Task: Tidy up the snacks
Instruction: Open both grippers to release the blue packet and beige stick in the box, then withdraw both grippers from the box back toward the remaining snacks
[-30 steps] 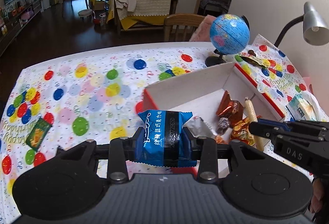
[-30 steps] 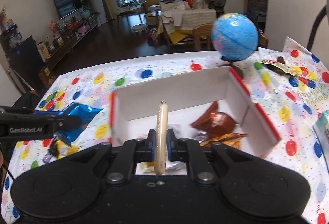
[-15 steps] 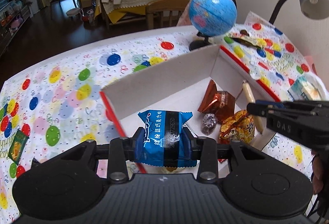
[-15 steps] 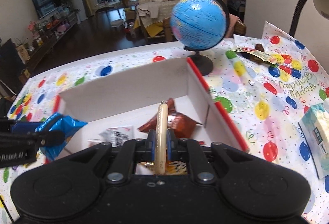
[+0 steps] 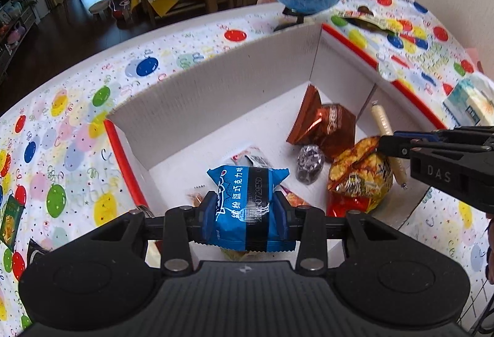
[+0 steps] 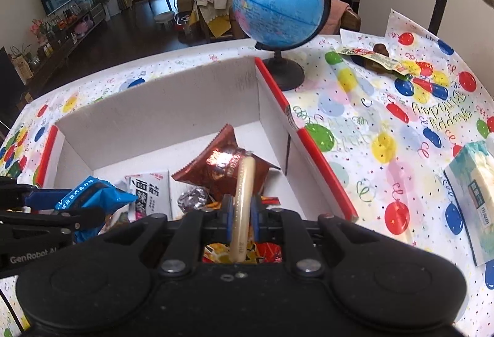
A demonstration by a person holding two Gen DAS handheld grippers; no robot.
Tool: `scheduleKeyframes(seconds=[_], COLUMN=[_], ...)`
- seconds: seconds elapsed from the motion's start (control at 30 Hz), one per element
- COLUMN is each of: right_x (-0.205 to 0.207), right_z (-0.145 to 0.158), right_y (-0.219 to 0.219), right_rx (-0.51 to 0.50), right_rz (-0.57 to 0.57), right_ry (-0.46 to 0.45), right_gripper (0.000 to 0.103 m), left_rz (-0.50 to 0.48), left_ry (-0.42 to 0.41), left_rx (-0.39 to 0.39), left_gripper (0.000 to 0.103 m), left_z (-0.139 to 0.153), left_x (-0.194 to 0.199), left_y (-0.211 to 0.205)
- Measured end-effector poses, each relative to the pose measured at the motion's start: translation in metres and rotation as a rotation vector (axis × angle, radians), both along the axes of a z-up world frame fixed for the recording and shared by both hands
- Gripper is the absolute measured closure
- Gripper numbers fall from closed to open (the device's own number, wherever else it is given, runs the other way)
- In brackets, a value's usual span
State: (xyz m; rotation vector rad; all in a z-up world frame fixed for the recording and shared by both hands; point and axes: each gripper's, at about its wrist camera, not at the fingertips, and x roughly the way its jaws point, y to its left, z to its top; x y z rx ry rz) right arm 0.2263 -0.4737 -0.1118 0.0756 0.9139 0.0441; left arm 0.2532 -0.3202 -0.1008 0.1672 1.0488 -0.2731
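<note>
- Step in hand, as I judge it: dropping both snacks into the box (image 5: 216, 83).
- Left gripper (image 5: 245, 208), above the box's near side, is clamped on the blue packet (image 5: 247, 198).
- Right gripper (image 6: 241, 213), over the box, is starting to part around the sausage (image 6: 244, 198).
- Next: spread both jaws fully.

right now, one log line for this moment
left gripper: shut on blue packet | right gripper: opening, sausage stick between jaws | both over box
</note>
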Motion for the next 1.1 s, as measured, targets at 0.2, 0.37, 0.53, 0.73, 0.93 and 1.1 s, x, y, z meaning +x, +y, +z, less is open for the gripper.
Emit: scheduleKeyframes(seconds=[0.2,0.37,0.53,0.73,0.93,1.1], right_x=[-0.003,-0.007,-0.015,-0.025,-0.037,-0.046], right_z=[-0.003,0.000,0.007,0.022,0.041,0.055], right_y=[-0.005,-0.007,-0.007,-0.002,0.006,0.015], right_rx=[0.001,0.005,0.013,0.030,0.052,0.057], right_rz=[0.000,0.001,0.012,0.034,0.053,0.068], right_ry=[0.009,0.000,-0.021,-0.056,-0.099,-0.135], right_gripper=[0.085,0.082,0.081,0.076,0.068,0.059], left_rz=[0.002,0.010,0.016,0.015,0.030,0.053], left_ry=[0.029,0.033,0.025,-0.006,-0.037,-0.059], left_rx=[0.008,0.017,-0.004,-0.043,-0.082,-0.106], left_gripper=[0.064,0.060,0.054,0.047,0.042,0.040], left_z=[-0.007,-0.007,-0.001,0.017,0.035,0.046], left_x=[0.000,-0.002,-0.008,-0.018,-0.029,-0.036], left_y=[-0.003,-0.003,-0.001,0.005,0.018,0.032])
